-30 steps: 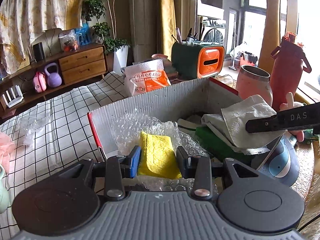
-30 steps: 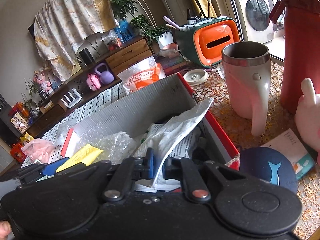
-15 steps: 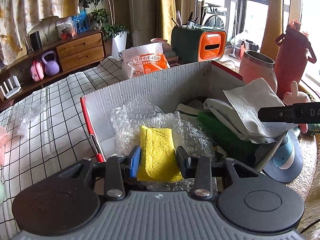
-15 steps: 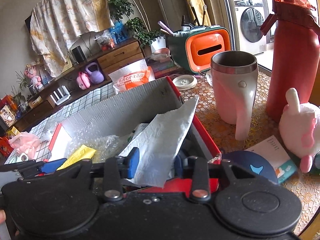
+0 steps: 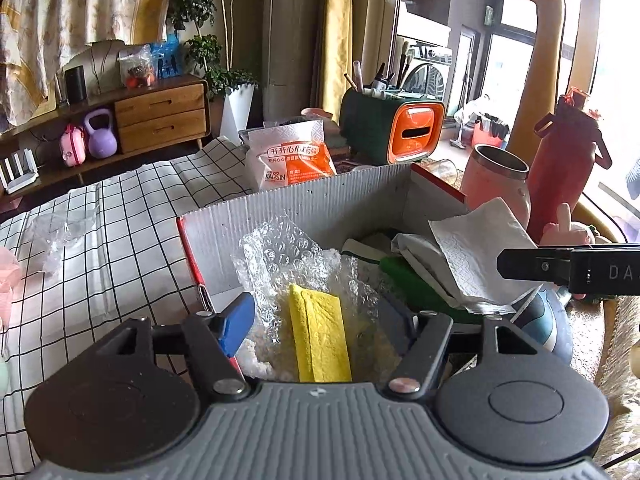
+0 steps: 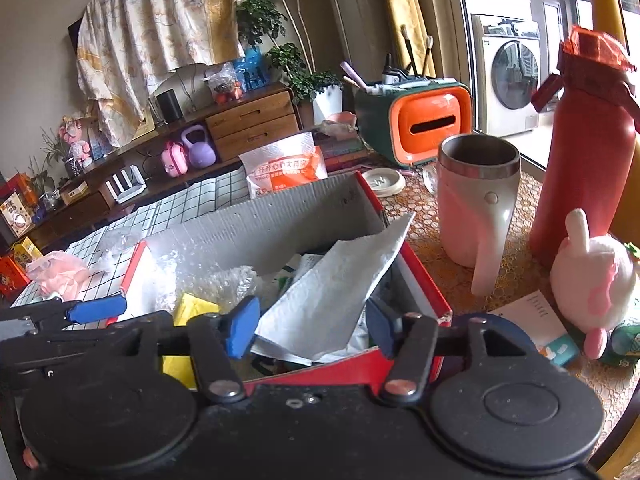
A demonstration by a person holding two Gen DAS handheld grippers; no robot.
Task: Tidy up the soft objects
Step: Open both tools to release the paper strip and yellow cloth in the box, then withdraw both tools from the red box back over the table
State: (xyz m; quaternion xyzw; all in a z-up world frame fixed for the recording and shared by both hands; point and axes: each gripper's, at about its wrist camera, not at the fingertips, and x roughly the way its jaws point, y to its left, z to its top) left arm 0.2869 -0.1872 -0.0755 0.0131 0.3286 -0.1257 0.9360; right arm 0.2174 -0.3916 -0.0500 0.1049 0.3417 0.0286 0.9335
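Observation:
An open cardboard box [image 5: 320, 208] with red edges holds the soft things. A folded yellow cloth [image 5: 320, 336] lies on bubble wrap [image 5: 288, 256] in its left half. My left gripper [image 5: 316, 320] straddles the cloth; its jaws are opening and the blue pads [image 5: 238, 322] stand clear of it. A white paper towel [image 6: 336, 296] rests on the pile in the right half, leaning on the box rim. My right gripper [image 6: 310, 330] is around the towel's lower end, jaws opening, pads off it. The right gripper's finger [image 5: 560, 268] also shows in the left wrist view.
On the lace-covered table right of the box stand a pink-and-white mug [image 6: 476, 208], a red bottle [image 6: 584, 152] and a plush rabbit [image 6: 592, 280]. An orange-and-green organiser [image 6: 424, 124] and a white-orange bag [image 5: 292, 156] are behind. A checked cloth [image 5: 100, 220] lies to the left.
Both grippers have opened: the left let go of the yellow cloth, the right let go of the paper towel. The right gripper drew back and up a little.

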